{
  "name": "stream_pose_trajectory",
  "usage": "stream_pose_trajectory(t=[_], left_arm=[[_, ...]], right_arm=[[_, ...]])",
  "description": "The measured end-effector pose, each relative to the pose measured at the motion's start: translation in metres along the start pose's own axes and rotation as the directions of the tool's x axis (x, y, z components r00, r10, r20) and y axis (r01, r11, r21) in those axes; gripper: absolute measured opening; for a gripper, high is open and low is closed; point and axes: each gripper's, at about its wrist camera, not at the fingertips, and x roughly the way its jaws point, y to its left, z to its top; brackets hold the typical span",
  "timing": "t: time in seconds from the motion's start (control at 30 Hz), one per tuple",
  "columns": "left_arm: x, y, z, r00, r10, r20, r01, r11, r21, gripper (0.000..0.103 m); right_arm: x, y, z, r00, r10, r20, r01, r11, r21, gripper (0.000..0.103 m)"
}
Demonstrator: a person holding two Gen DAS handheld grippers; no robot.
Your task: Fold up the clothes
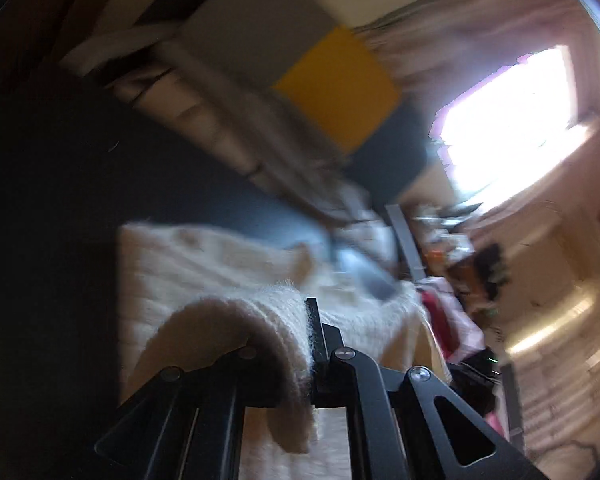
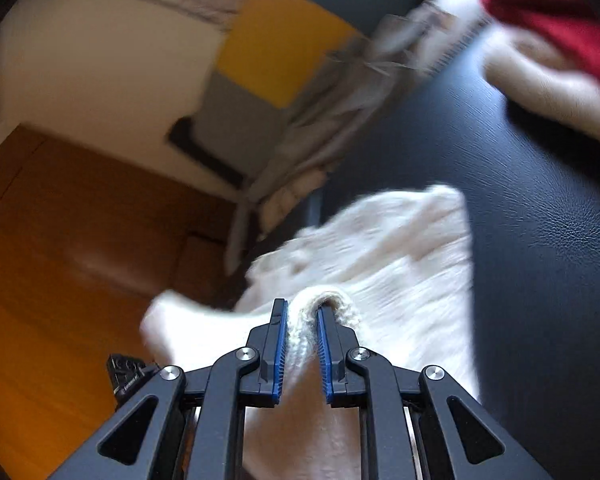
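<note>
Pinching ribbed cream knit sweater (image 2: 380, 248), both grippers

Left claw (image 1: 300, 344) and right claw (image 2: 302, 350) are each clamped on cream knit fabric (image 2: 380, 256).

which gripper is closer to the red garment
Cannot rank them: both grippers are shut on the cream knit sweater. The red garment lies apart from the right gripper and the left gripper.

A bright window (image 1: 508, 128) glares beside a yellow-and-grey cushion (image 1: 340, 84), above dark leather upholstery (image 2: 540, 220) and an orange-brown floor (image 2: 60, 260).
</note>
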Motion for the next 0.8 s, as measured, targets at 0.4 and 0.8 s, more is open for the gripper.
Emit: stream_pose_trajectory(t=[0.4, 0.8], left_arm=[[-0.042, 0.022, -0.096, 0.999, 0.016, -0.036, -0.016, 1.000, -0.005, 0.006], [-0.092, 0.023, -0.158, 0.999, -0.019, -0.038, 0.015, 0.996, -0.093, 0.007]], right_arm=[[-0.032, -0.049, -0.068, 0.996, 0.082, -0.019, -0.081, 0.995, 0.058, 0.007], [-0.098, -0.004, -0.141, 0.987, 0.152, -0.055, -0.149, 0.988, 0.041, 0.070]])
